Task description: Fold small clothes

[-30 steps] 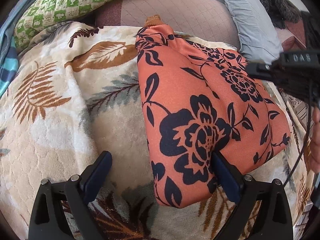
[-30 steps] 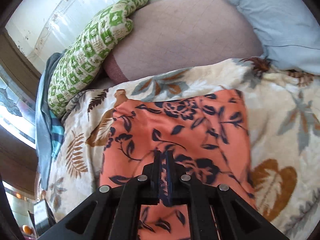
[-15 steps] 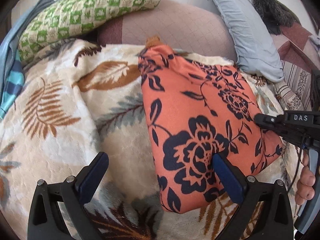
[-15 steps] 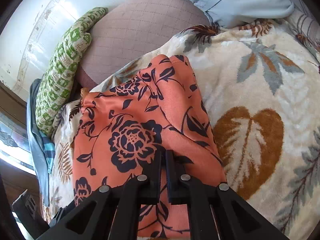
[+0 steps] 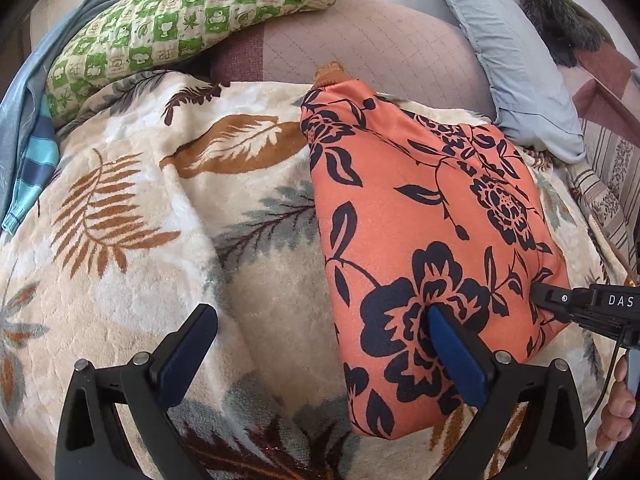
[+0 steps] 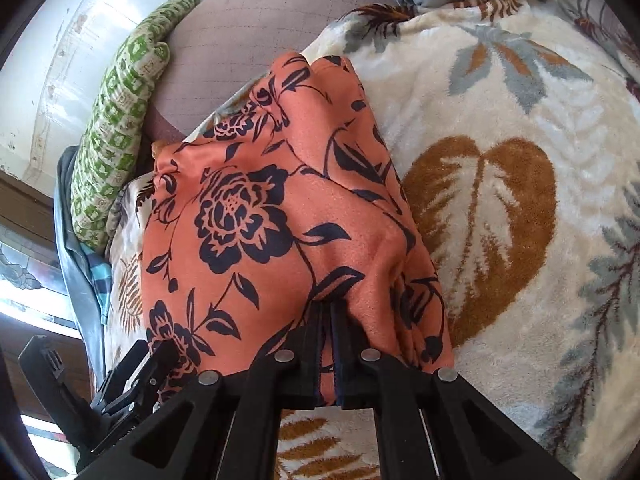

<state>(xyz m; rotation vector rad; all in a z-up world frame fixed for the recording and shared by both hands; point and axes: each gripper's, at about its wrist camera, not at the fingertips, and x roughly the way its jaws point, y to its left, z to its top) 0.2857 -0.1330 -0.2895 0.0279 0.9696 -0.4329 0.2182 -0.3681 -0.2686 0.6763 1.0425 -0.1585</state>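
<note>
Garment: orange floral, on blanket, long axis near-to-far | Right tool: clenched on near-right hem | Left tool: released, wide, right finger on cloth, nearer the near-left edge, which lies just right of it.

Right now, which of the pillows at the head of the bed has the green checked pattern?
The long green-and-cream pillow lying at the far left. The mauve quilted cushion and light blue pillow beside it are plain.
</note>
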